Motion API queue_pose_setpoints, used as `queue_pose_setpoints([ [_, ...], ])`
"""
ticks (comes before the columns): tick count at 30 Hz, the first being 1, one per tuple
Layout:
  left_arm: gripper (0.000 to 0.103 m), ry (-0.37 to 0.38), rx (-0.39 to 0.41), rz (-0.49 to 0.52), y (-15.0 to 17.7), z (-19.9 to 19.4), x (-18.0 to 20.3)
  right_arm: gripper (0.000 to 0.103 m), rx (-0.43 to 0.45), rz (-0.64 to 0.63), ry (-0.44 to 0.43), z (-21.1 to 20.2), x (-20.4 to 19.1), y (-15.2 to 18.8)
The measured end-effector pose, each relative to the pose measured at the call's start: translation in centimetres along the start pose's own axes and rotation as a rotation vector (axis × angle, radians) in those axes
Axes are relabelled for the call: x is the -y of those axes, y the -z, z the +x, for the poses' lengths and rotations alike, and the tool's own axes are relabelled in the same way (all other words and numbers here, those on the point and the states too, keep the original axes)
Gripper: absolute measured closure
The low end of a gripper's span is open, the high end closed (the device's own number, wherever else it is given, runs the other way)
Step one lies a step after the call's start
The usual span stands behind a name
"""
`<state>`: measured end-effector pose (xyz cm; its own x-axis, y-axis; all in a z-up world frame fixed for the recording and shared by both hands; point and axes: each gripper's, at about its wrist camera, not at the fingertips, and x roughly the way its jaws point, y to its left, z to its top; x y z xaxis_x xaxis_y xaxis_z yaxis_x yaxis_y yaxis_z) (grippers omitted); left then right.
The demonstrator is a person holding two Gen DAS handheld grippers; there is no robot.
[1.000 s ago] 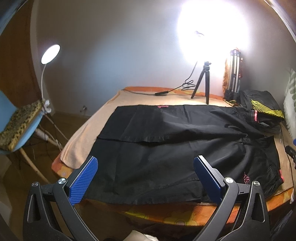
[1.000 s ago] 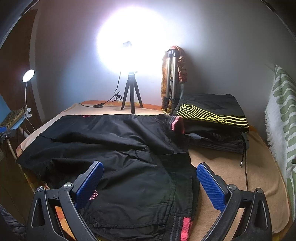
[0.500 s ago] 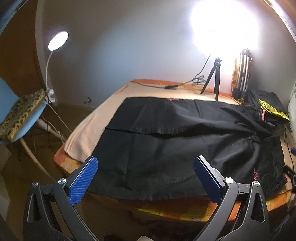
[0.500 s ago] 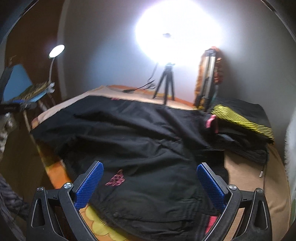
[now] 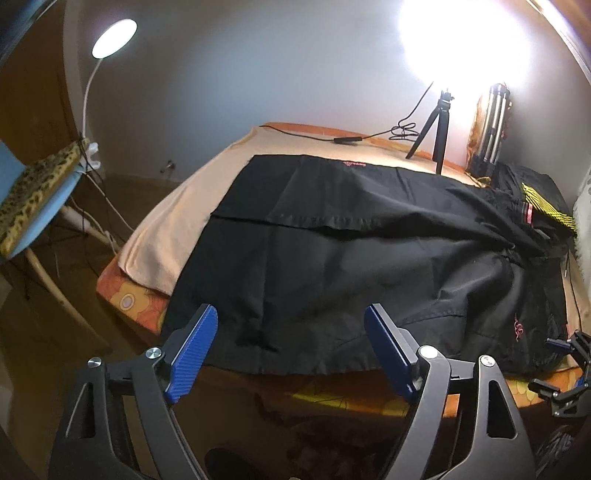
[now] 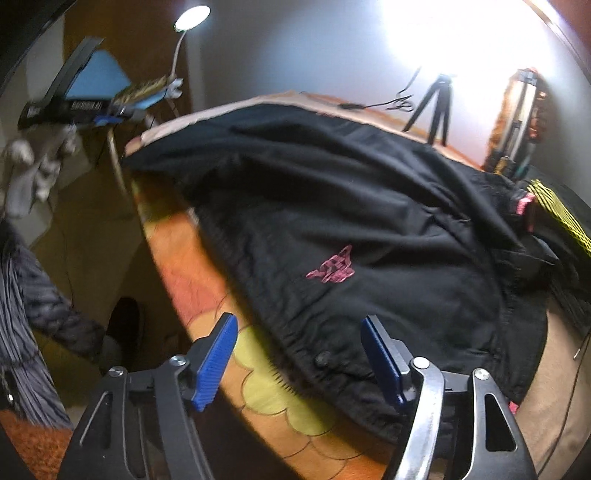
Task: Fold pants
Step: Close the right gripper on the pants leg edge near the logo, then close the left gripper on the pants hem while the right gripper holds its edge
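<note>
Black pants [image 5: 351, 266] lie spread across the bed [image 5: 173, 221], legs to the left and waist to the right. My left gripper [image 5: 291, 349] hovers over the near leg's hem. Its jaws are closing, and the blue pads [image 5: 194, 350] are still apart from the cloth. In the right wrist view the pants [image 6: 369, 221] show a pink logo [image 6: 332, 271]. My right gripper [image 6: 299, 356] hangs over the waist edge by the bed's rim. Its jaws are closing too, with the cloth below them untouched. The right gripper [image 5: 565, 365] also shows at the left wrist view's right edge.
A pile of folded dark clothes with yellow stripes [image 5: 546, 199] sits at the bed's far right. A bright lamp on a small tripod [image 5: 439, 129] and a folded tripod [image 5: 491, 129] stand by the wall. A blue chair [image 5: 37, 192] and desk lamp [image 5: 114, 33] stand left of the bed.
Both grippers have come down closer to the pants' near edge and their jaws have narrowed. The right wrist view has rolled and tipped down toward the bed's rim.
</note>
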<state>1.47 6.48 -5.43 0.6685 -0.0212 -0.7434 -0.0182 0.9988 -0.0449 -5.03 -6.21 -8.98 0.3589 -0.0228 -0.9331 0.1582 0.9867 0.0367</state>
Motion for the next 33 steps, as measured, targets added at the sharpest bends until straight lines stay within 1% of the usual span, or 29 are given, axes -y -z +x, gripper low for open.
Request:
queue_pose_setpoints([
  [4, 0.021, -0.008, 0.002, -0.003, 0.0, -0.1, -0.4, 0.047, -0.044, -0.005, -0.003, 0.8, -0.1, 0.4],
  [5, 0.021, -0.006, 0.004, -0.007, 0.0, -0.1, -0.5, 0.048, -0.052, 0.001, -0.001, 0.9, 0.0, 0.5],
  [8, 0.021, 0.002, 0.007, -0.012, -0.1, -0.2, -0.6, 0.054, -0.051, 0.007, 0.005, 0.9, 0.1, 0.6],
  [9, 0.021, 0.005, 0.007, -0.01, -0.1, -0.2, -0.6, 0.057, -0.051, 0.012, 0.007, 0.9, 0.2, 0.6],
  [11, 0.021, 0.008, 0.008, -0.003, 0.0, -0.2, -0.4, 0.06, -0.05, 0.023, -0.004, 1.0, 0.6, 0.5],
  [14, 0.021, 0.006, 0.008, 0.01, 0.0, -0.2, -0.2, 0.075, -0.039, 0.033, -0.031, 1.0, 1.1, 0.2],
  [15, 0.021, 0.004, 0.007, 0.011, 0.1, -0.1, -0.3, 0.082, -0.031, 0.038, -0.051, 0.8, 1.2, 0.1],
  [16, 0.022, 0.004, 0.004, 0.007, 0.1, 0.0, -0.4, 0.084, -0.026, 0.041, -0.057, 0.7, 1.2, 0.1],
  [21, 0.022, 0.004, -0.019, -0.032, 0.2, 0.5, -1.3, 0.09, 0.008, 0.066, -0.064, -0.2, 1.8, -0.4],
  [25, 0.021, 0.012, -0.04, -0.082, 0.3, 0.9, -2.5, 0.102, 0.037, 0.063, 0.001, -0.7, 2.5, -1.4],
  [29, 0.021, 0.01, -0.066, -0.125, 0.8, 1.2, -3.6, 0.102, 0.028, 0.06, 0.034, -0.4, 3.8, -2.8],
  [33, 0.021, 0.02, -0.102, -0.163, 1.7, 1.4, -4.7, 0.103, 0.003, 0.029, 0.047, 0.7, 4.1, -3.4],
])
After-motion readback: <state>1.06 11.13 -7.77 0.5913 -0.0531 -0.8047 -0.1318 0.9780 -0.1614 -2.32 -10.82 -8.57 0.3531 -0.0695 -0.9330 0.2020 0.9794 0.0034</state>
